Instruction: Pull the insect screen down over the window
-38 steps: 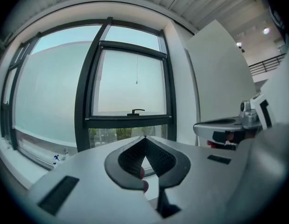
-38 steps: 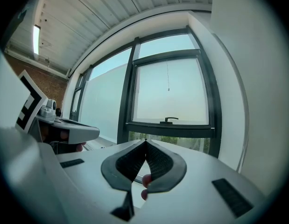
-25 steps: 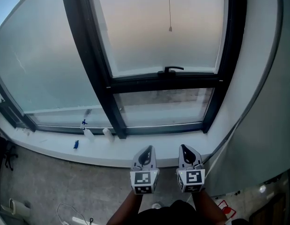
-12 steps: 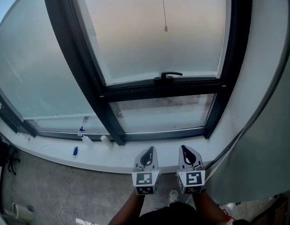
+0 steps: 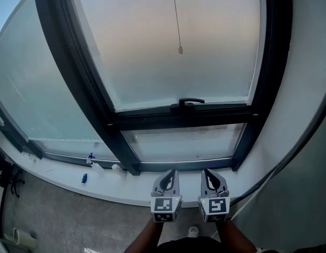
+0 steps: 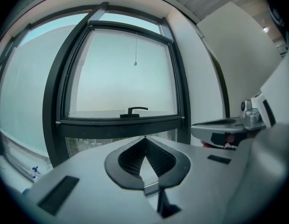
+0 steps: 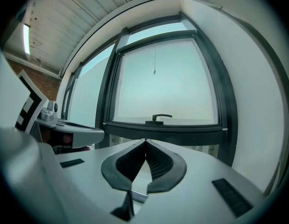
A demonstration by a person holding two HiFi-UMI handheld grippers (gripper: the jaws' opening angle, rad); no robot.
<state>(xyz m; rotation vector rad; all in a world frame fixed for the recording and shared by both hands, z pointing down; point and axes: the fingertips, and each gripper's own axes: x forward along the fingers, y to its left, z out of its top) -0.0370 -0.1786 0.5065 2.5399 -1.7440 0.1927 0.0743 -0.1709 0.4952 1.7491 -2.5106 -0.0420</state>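
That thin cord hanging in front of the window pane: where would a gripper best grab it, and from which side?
Probably just above the small knob at the lower end of the cord: it is thicker than the string, so closed jaws would catch on it when pulling down. The cord hangs straight and free before the pane, so approach level from the room side.

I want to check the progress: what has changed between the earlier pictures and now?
The left gripper and the right gripper have moved forward together toward the window; their tips are now over the sill, close to the lower frame. Nothing was taken hold of or let go. Both stay shut and empty, side by side; the pull cord hangs untouched.
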